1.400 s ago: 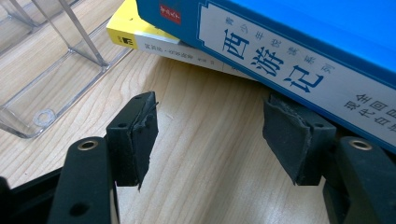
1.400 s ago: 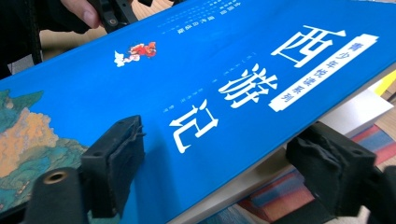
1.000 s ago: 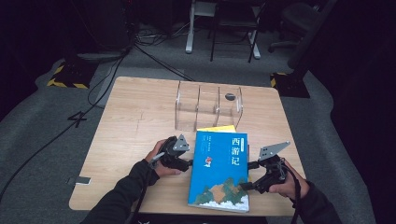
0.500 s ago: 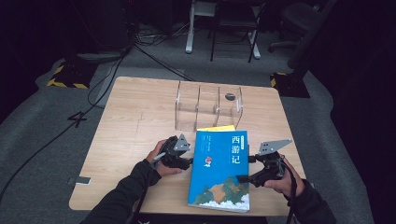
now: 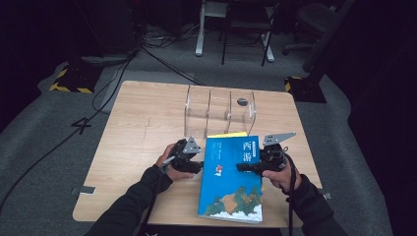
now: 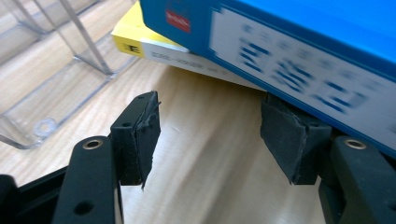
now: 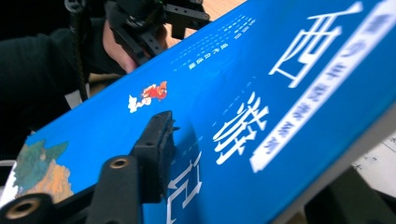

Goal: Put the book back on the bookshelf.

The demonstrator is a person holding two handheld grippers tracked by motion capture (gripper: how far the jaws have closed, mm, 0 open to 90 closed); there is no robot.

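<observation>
A thick blue book [image 5: 231, 189] with white characters lies at the table's front, its far end resting on a yellow book [image 5: 231, 134]. My right gripper [image 5: 250, 166] reaches in from the book's right edge. Its jaws have just been closing, with one pad [image 7: 161, 140] flat on the cover and the other jaw under the edge, so it is shut on the blue book [image 7: 261, 93]. My left gripper [image 5: 195, 164] is at the book's left edge and stands open [image 6: 215, 135]. One of its pads [image 6: 289, 135] sits beneath the blue spine [image 6: 299, 56], with bare wood between the jaws.
A clear acrylic divider rack [image 5: 220, 105] stands just beyond the books, with a small dark disc [image 5: 242, 102] in its right bay. The wooden table [image 5: 142, 128] stretches to the left and back. Chair legs and cables lie on the floor past the far edge.
My right gripper slid left from beside the book onto its right edge, and its jaws narrowed around it. The left gripper and both books stayed where they were.
</observation>
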